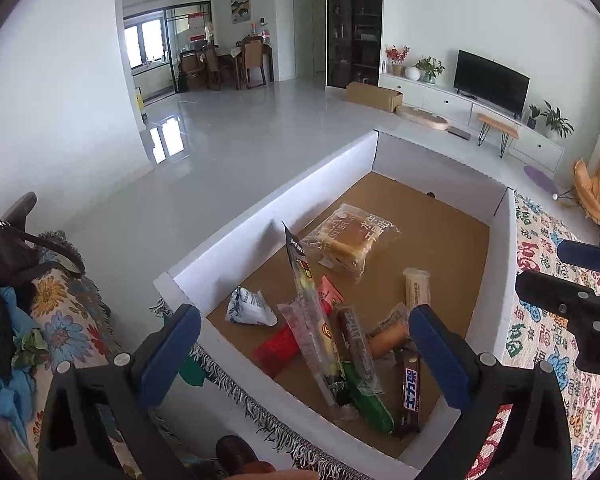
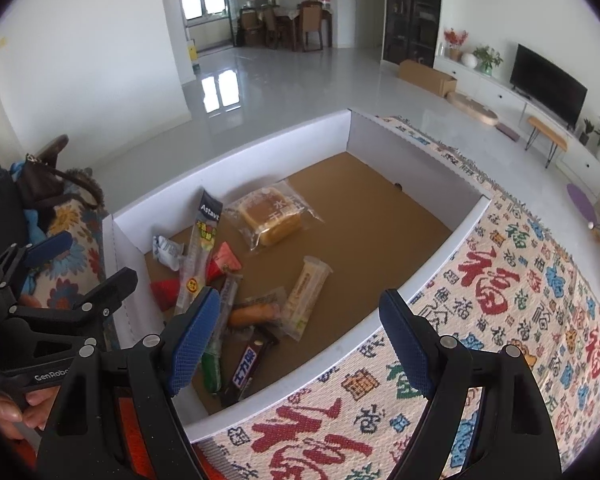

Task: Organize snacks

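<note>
both grippers hover with jaws spread wide and nothing between them, the left gripper (image 1: pixel 304 344) over the near end of the shallow white-walled cardboard box with a brown floor (image 1: pixel 260 216), the right gripper (image 2: pixel 300 340) over its near wall beside the patterned woven cloth (image 2: pixel 520 300). the snacks all lie inside that box: the clear-wrapped square cake (image 1: pixel 350 242) sits alone toward its middle, while the long clear stick pack with a black top (image 1: pixel 306 300), the dark chocolate bar with white lettering (image 1: pixel 410 394), the pale wafer stick (image 1: pixel 416 288), the red pouches (image 1: pixel 278 344) and the crumpled white-and-blue wrapper (image 1: pixel 248 308) crowd its near corner, overlapping. the pile fits either a sort under way or one just dropped in, so i'd judge any pick does best on a lone top piece, gripped across its narrow width to avoid dragging neighbours.
</note>
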`<state>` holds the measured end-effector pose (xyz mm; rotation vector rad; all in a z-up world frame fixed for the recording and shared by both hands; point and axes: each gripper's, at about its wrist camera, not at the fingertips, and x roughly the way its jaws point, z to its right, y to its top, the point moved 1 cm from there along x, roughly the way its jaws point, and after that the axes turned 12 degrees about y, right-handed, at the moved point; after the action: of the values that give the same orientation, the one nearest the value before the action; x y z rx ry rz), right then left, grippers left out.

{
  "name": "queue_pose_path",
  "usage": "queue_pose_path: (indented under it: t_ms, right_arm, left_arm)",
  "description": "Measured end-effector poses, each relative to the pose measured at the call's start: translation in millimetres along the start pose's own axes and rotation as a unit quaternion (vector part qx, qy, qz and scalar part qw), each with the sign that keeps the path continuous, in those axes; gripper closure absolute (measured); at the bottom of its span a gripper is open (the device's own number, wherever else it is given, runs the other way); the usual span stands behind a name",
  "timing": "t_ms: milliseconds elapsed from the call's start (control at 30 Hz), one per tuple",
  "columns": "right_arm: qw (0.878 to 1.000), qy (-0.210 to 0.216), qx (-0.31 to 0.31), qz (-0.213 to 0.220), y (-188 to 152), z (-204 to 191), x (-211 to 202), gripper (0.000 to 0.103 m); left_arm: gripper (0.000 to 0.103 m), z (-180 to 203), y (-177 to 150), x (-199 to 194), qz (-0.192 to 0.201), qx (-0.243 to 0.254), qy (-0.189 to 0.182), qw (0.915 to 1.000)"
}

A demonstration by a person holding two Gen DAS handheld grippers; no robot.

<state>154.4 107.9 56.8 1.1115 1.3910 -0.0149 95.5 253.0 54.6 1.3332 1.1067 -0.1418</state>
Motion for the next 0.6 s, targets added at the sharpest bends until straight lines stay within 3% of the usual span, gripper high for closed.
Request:
queue_pose_path:
  t_ms: [600]
  right_arm:
    - [1.0, -0.005, -0.009, 0.0, 4.2, -7.0, 2.6, 0.018]
  left_arm:
    - [0.0, -6.2, 7.1, -2.7, 0.0, 0.001, 0.008, 1.0]
